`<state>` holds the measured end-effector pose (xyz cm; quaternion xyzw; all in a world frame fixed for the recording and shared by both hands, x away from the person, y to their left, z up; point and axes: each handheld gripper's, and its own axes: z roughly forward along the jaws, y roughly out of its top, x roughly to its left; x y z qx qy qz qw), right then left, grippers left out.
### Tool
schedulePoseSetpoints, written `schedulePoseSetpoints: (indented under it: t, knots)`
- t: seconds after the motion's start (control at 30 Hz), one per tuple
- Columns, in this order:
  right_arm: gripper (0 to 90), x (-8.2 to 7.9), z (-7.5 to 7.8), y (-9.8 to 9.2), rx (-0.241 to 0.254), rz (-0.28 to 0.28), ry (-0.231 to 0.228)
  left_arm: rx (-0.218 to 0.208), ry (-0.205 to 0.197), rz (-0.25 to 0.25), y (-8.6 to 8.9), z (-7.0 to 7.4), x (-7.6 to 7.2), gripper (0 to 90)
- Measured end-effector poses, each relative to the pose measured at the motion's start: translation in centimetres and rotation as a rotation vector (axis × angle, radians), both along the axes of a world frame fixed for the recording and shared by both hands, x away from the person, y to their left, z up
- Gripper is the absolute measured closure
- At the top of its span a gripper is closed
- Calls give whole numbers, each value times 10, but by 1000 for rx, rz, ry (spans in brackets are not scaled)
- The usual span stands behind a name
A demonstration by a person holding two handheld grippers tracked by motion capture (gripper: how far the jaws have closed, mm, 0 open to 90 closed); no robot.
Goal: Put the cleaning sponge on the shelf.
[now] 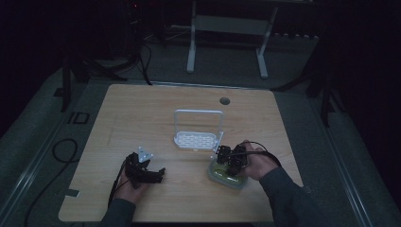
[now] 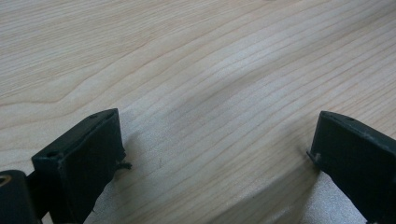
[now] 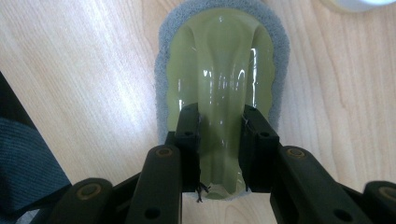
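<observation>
Light is dim in the high view. The wooden counter [image 1: 142, 118] fills the middle of the frame, with dark floor and a white frame stand beyond its far edge.

Left tool [image 1: 158, 176]: lower left of centre in the high view, held in the person's left hand [image 1: 126, 185], low over bare wood. A grey three-cornered plate sits on top of it. In the left gripper view the tool [image 2: 215, 154] has its jaws spread wide, one at the lower left and one at the lower right of the frame, with only wood grain between them. Nothing is held.

Right tool [image 1: 231, 166]: lower right of centre in the high view, held in the right hand [image 1: 257, 161], pointing down onto a scrubber [image 1: 227, 176] that lies near the front right of the counter. In the right gripper view the tool [image 3: 220, 147] has its jaws narrow, closed against either side of the raised glossy yellow-green ridge of the scrubber [image 3: 219, 70]. A grey felt pad rims the scrubber and lies flat on the wood.

White rack [image 1: 197, 140]: centre of the counter, just beyond the scrubber toward the upper left, with a perforated base and an upright hoop handle. It stands apart from both tools.

A dark sleeve shows at the lower left edge of the right gripper view.
</observation>
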<state>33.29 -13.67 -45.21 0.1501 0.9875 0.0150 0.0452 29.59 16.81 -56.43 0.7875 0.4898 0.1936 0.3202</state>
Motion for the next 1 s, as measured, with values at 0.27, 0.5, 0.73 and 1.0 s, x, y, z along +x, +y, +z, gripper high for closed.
schedulePoseSetpoints:
  t: [0.27,0.5,0.73,1.0]
  knots:
    - [716,4,6,7,7,12,-27,0,0,0,0,0,0,26]
    - [717,11,5,8,9,24,-42,0,0,0,0,0,0,25]
    - [717,16,7,11,11,34,-62,2,0,-1,0,0,0,25]
    - [716,20,9,18,13,62,-85,1,0,0,0,0,0,25]
